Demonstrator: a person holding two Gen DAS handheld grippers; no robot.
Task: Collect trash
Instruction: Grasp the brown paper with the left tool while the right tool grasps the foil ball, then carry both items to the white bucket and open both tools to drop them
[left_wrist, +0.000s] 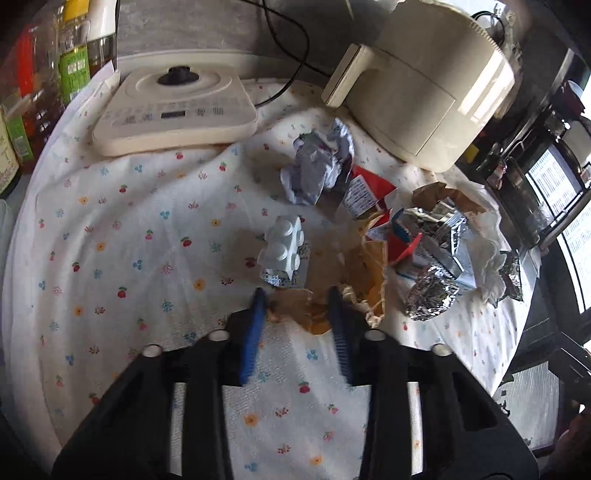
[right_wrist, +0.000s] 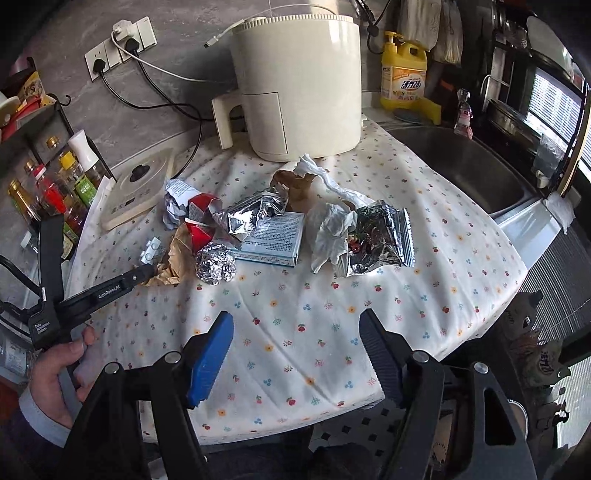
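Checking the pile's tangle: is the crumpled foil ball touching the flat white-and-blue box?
Touching. Right wrist view shows the foil ball pressed against the box's near-left corner, no tablecloth between.

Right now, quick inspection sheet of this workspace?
Surface: floral tablecloth, wrinkled.
Job's things: foil ball, blister pack, brown paper, foil bags, tissue, crumpled wrapper, red carton, all loose on the cloth.
Clutter: air fryer, appliance base, bottles.
Grippers: left gripper open, over brown paper; right gripper open, holding nothing.
Cables: black cords from wall sockets.
Surroundings: sink, detergent bottle.
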